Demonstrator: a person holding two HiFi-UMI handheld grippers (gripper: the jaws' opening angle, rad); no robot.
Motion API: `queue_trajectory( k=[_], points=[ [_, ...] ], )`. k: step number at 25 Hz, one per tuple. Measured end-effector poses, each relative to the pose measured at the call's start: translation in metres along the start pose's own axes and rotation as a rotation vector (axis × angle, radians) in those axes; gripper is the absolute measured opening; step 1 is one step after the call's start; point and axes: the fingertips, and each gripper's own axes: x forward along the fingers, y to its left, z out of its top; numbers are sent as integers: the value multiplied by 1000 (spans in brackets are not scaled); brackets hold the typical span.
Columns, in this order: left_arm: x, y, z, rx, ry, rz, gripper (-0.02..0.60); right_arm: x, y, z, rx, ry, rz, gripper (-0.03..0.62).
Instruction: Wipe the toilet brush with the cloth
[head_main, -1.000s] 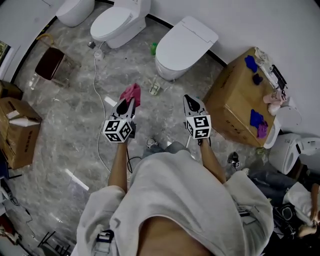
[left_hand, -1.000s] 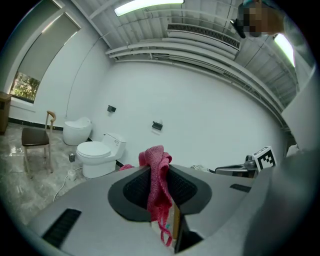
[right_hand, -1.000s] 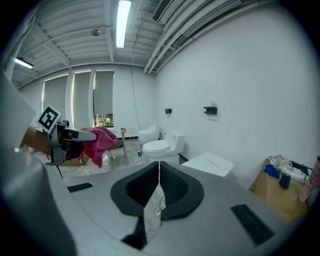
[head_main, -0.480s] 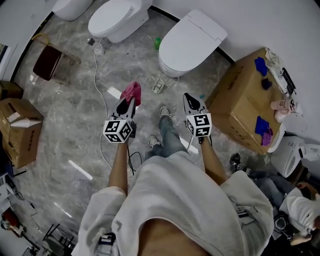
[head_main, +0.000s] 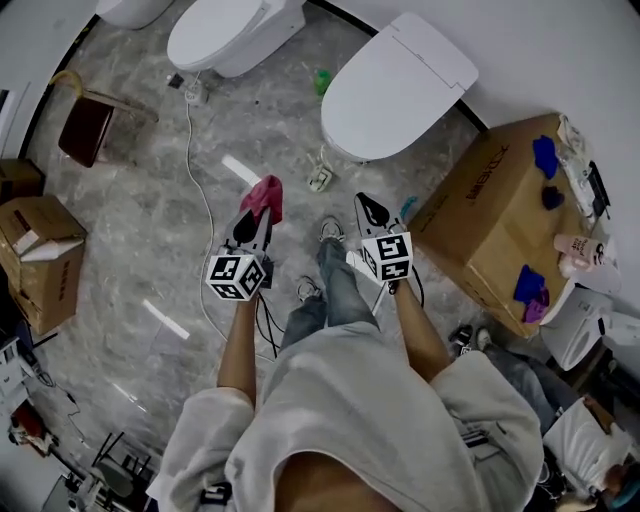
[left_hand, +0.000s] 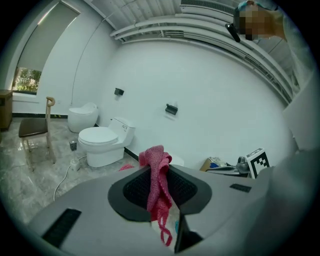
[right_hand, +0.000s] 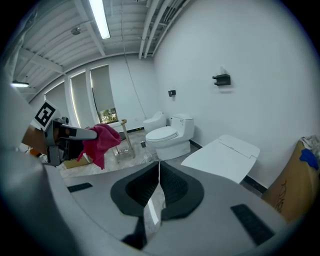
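Two hand-held grippers hang side by side over the grey marble-patterned floor (head_main: 140, 230). The left gripper (head_main: 255, 212) has its fingers (left_hand: 137, 187) clamped on the pink knitted cloth (head_main: 263, 194). The cloth is pinched between the black pads, with a bunch standing up past the fingertips and a loose tail hanging down on the near side of them. The right gripper (head_main: 370, 207) has its fingers (right_hand: 172, 187) pressed together at the tips with nothing between them. Its own view shows the cloth-holding gripper just off to the left of its fingers.

Ahead of the right fingertips stands a white toilet with a flat closed lid (head_main: 395, 85). Further ahead of the left fingertips is a second white toilet with a tank (head_main: 225, 30). To the right of the right fingers sits a brown cardboard box (head_main: 495, 235). A small pale object (head_main: 319, 179) lies on the floor at the first toilet's foot, ahead of both pairs of fingertips and between them, too small to make out.
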Motion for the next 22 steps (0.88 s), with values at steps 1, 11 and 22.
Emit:
queue_trajectory(
  k=[1,11,22],
  points=[
    [8,3,0,-2,-1,3,94,8,-3,0,-3,4,6,32],
    [69,35,-59,-8,24,-6,94,67,-36,-46,7,4,4,32],
    [123,86,-157,-9,-31,-7,94,145,-77,-151,-10,-27,-11,32]
  ],
)
